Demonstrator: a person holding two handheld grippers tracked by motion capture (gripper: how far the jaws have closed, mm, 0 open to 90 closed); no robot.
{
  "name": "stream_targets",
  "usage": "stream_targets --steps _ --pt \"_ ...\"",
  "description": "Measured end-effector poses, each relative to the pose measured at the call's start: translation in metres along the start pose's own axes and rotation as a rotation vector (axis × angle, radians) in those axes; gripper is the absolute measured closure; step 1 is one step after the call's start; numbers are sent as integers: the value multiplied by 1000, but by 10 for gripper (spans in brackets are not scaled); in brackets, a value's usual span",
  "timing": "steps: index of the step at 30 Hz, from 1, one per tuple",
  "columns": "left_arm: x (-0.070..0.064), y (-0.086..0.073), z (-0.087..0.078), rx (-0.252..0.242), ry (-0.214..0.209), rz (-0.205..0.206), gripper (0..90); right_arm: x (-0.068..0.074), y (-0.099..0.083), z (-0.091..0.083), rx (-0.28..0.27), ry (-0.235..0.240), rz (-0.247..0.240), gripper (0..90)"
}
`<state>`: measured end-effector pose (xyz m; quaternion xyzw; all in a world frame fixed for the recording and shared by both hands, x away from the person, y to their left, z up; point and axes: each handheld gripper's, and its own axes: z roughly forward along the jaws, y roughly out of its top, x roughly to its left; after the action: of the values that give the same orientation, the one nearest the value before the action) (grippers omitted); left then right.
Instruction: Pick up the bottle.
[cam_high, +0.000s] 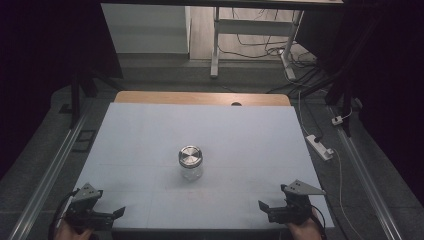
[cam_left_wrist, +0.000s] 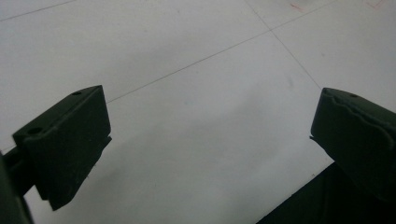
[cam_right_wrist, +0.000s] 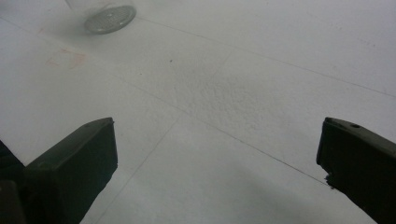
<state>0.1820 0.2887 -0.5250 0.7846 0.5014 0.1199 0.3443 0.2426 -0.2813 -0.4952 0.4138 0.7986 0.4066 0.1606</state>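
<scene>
A small clear glass jar (cam_high: 190, 165) stands upright near the middle of the white table top (cam_high: 150, 145), capped with a round brushed-metal lid (cam_high: 190, 155). No label or writing can be read on it. In the right gripper view the jar (cam_right_wrist: 105, 14) shows at the upper left edge, only its base and lower wall in frame, with a faint reddish smudge (cam_right_wrist: 65, 58) on the surface just beside it. Thin pencil-like lines cross the white top in both gripper views.

Nothing stands between the jar and either tool; the surface around it is bare. The left gripper (cam_high: 112, 216) sits at the near left corner of the table, the right gripper (cam_high: 267, 210) at the near right corner, both well apart from the jar. Each has its jaws spread wide with nothing between them, as its own view confirms: left gripper (cam_left_wrist: 210, 135), right gripper (cam_right_wrist: 217, 158).

Beyond the white top a strip of wooden desk (cam_high: 200, 98) shows at the far edge. On the floor to the right lie a white power strip (cam_high: 320, 147) and loose cables (cam_high: 300, 75).
</scene>
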Motion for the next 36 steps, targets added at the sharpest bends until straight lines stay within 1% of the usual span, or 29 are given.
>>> stream_targets --steps 6,12,13,14,15,18,19,21,22,23,27,29,30,32,33,34,35,36 --pt "1 1 0 -9 -12 -2 0 -2 0 1 6 11 12 0" --pt "-1 4 -2 -24 -11 10 0 0 0 2 18 18 -3 0" --pt "-2 5 -2 -27 -13 14 0 0 0 2 19 18 -6 0" --pt "-5 8 -2 -31 -11 28 0 0 0 2 20 18 -7 0" --pt "-5 8 -2 -31 -11 28 0 0 1 2 22 19 -8 0" --pt "-7 10 -1 -29 -17 53 0 0 1 2 24 20 -9 0" --pt "-8 12 0 -30 -36 69 0 0 1 3 26 21 -9 0" --pt "-9 13 1 -33 -45 75 0 0 1 3 27 21 -10 0" --pt "-9 15 2 -35 -63 85 0 0 1 3 27 22 -10 0" --pt "-9 15 2 -35 -63 85 0 0 1 3 27 22 -10 0" --pt "-11 20 5 -53 -91 109 0 1 1 3 32 22 -11 0" --pt "-11 23 7 -62 -113 123 0 1 1 3 33 21 -11 0" --pt "-11 24 9 -77 -137 143 0 1 1 3 33 21 -13 0" --pt "-11 25 10 -82 -142 149 0 1 1 3 34 22 -14 0" --pt "-12 26 12 -89 -146 162 0 1 1 3 35 23 -15 0" --pt "-13 27 13 -115 -146 183 0 1 1 4 35 24 -16 0" --pt "-13 27 13 -115 -146 183 0 1 1 4 35 24 -16 0" --pt "-14 28 14 -126 -146 187 0 1 1 4 37 25 -16 0"
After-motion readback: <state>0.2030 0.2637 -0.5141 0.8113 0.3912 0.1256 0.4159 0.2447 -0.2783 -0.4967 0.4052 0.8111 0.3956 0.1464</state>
